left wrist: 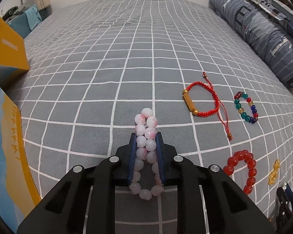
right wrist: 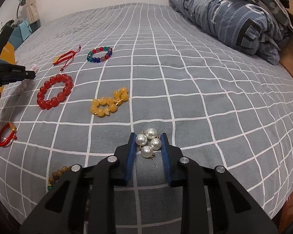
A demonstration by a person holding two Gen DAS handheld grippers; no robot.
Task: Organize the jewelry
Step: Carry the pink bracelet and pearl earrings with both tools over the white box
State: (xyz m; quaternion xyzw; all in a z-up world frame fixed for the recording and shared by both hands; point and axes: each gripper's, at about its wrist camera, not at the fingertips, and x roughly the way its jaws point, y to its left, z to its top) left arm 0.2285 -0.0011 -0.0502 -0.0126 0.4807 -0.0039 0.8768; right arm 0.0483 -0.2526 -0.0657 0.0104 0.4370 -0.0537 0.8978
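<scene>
The left gripper (left wrist: 146, 136) is seen clamped on a pale pink-and-white marbled bead bracelet (left wrist: 146, 134), the loop squeezed narrow between the blue-padded fingers (left wrist: 133, 156); a few beads project past the fingertips and the loop's near end hangs out behind the pads, above the grey bedsheet with a white grid (left wrist: 111, 62). In the right wrist view the same bracelet is largely masked by the left gripper's black body, only a few pale beads being made out. The right gripper (right wrist: 148, 137) is noted partly open around a cluster of four white pearl earrings with thin gold posts (right wrist: 148, 144) lying on the sheet; the outer pearls sit against or just beside the pads, and whether a grip is made cannot be told. Spread on the sheet are a red woven cord bracelet with a gold tube bead (left wrist: 201, 101), a multicoloured glass bead bracelet (left wrist: 246, 107), a red round-bead bracelet (right wrist: 54, 91) and a yellow amber-like bead bracelet (right wrist: 109, 103). A second red cord bracelet (right wrist: 6, 134) lies near the left edge. A brown wooden bead bracelet (right wrist: 57, 175) is mostly hidden behind the right gripper. A yellow cardboard box (left wrist: 7, 48) is cut off at the left margin, and a folded blue-grey quilt (right wrist: 234, 17) is recorded at the far right.
</scene>
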